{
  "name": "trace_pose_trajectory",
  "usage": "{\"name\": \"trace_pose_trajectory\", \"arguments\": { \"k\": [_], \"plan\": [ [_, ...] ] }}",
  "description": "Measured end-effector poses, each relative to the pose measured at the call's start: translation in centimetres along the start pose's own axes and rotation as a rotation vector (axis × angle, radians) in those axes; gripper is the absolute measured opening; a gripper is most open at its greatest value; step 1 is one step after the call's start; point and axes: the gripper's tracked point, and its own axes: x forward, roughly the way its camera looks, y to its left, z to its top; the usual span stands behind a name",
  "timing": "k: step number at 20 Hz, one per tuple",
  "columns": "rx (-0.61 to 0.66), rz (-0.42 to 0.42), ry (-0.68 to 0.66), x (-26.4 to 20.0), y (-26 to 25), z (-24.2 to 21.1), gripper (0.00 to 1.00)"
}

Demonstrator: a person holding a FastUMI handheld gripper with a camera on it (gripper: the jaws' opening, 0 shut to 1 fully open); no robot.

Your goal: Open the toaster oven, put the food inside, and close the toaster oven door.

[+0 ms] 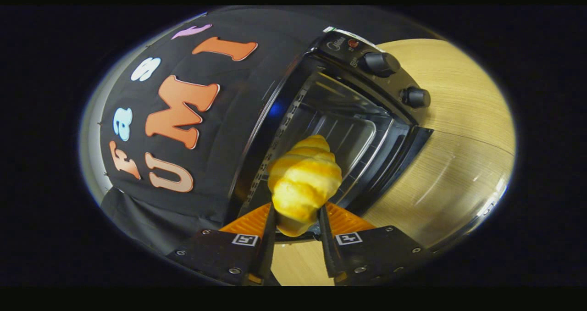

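Nearest the lens, the hand-held gripper (pixel 297 226) is seen pinching the golden, ridged, crescent-shaped croissant (pixel 304 182): both fingers press on its lower end, so the pastry is carried upright ahead of them, its flaky bands catching the light.

By size, the scene is ordered as follows. The pale wood-grain worktop (pixel 458 118) is the largest surface, smooth and faintly streaked, and the appliance is borne on it. Next comes the black metal toaster oven (pixel 348 118), boxy, with a glossy frame and its cavity exposed; the door is judged to be already swung down (a dark slab with a clear pane seems to lie toward the worktop side, though the fisheye bend makes its outline hard to read). Inside, a silvery wire rack (pixel 362 164) and a pressed metal back wall are seen. Two round black control knobs (pixel 380 64) are set on the panel beside the opening.

The croissant is held just before the mouth of the cavity, not yet on the rack. The tilt of the view suggests an approach at an angle, probably so that the pastry can be slid in lengthwise. Insertion is judged to be the step in hand, with release and door closing left.
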Motion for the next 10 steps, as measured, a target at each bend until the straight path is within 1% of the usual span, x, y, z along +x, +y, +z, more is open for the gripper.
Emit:
{"name": "trace_pose_trajectory", "arguments": {
  "k": [2,3,4,7,10],
  "plan": [
    [0.023,0.017,-0.015,1.0,0.3,0.2,0.47],
    [0.021,0.001,-0.018,1.4,-0.1,0.1,0.47],
    [0.026,0.001,-0.017,2.3,-0.3,-0.1,0.50],
    [0.023,0.013,-0.013,3.0,-0.2,-1.0,0.61],
    [0.009,0.003,-0.028,2.9,-0.4,-0.8,0.66]
  ]
}}
